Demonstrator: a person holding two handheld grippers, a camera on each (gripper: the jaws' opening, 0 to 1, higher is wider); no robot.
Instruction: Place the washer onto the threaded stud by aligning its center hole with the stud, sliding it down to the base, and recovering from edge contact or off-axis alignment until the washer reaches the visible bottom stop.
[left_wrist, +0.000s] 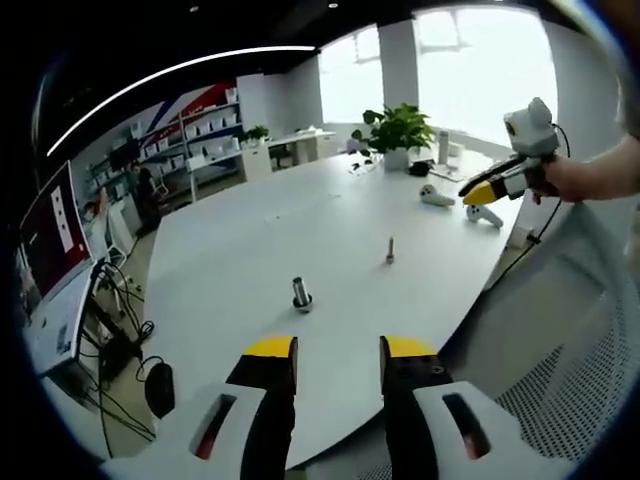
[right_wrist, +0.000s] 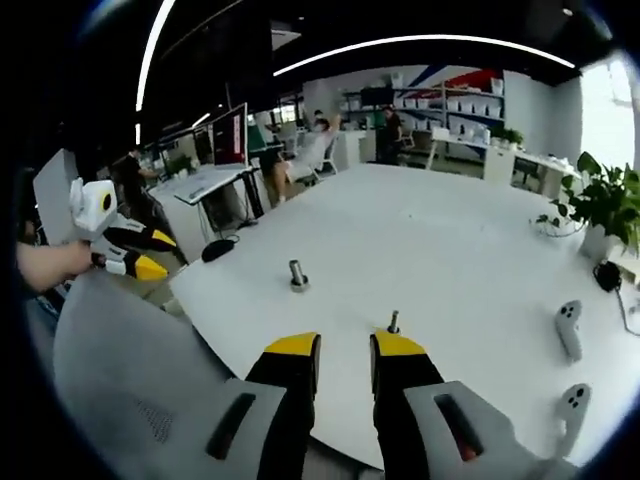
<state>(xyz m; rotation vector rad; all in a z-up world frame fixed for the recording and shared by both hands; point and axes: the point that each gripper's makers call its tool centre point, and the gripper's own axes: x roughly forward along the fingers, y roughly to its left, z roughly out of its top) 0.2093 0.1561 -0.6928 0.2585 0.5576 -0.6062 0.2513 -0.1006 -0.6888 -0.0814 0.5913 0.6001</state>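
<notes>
Left gripper view: my left gripper hangs over the near edge of the table, jaws parted with clear table showing between them, holding nothing. I read that as a waiting pose, lined up on the work before any reach. Ahead on the white top stands the stud, upright on a wider base, well apart from a smaller part further off to the right. That smaller piece may carry the washer, but it is too small for me to tell; I cannot pick out a washer for certain. The right gripper shows at the far right, held up off the table in a hand, its yellow tips close together, nothing visible between them. A plant and two controllers sit at the far side, clear of the work.

Right gripper view: my right gripper also has its jaws apart and empty. The small part stands just beyond its right jaw tip, so I judge this gripper is placed to take it. The stud stands further out to the left. The left gripper hangs off the table edge, above a mesh chair back. The task looks not yet begun.
</notes>
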